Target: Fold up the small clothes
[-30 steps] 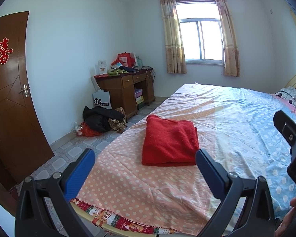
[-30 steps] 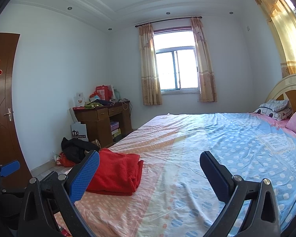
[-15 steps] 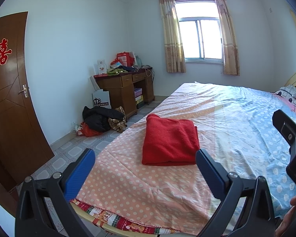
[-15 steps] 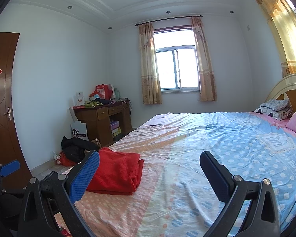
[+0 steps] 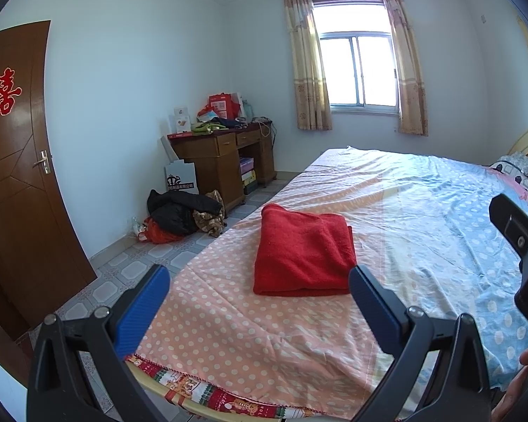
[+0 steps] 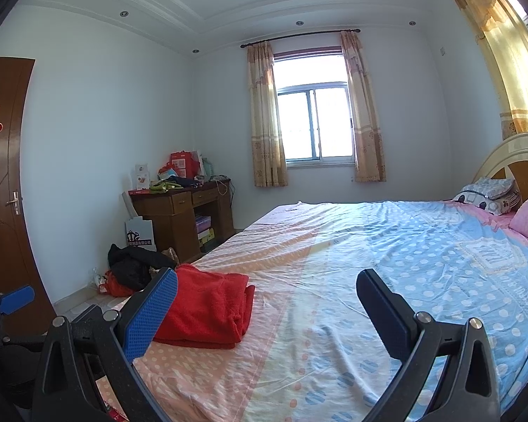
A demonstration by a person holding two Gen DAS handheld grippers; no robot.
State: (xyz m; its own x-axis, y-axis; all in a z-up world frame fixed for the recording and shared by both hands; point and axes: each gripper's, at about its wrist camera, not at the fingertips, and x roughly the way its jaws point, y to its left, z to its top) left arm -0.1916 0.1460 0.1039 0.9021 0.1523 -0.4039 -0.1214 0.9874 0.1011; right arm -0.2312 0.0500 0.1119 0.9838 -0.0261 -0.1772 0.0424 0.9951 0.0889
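Note:
A red fleece garment (image 5: 304,251) lies folded into a flat rectangle on the pink dotted part of the bed sheet (image 5: 228,334). It also shows in the right wrist view (image 6: 207,311), low at the left. My left gripper (image 5: 258,299) is open and empty, held back from the garment's near edge. My right gripper (image 6: 267,302) is open and empty, to the right of the garment above the sheet. The right gripper's body shows at the right edge of the left wrist view (image 5: 521,246).
The bed's near edge with a patterned trim (image 5: 211,390) is just below my left gripper. A wooden desk (image 5: 221,161) with clutter, a heap of dark clothes (image 5: 179,214) on the tiled floor, a brown door (image 5: 14,183) and pillows (image 6: 492,195) at the headboard surround the bed.

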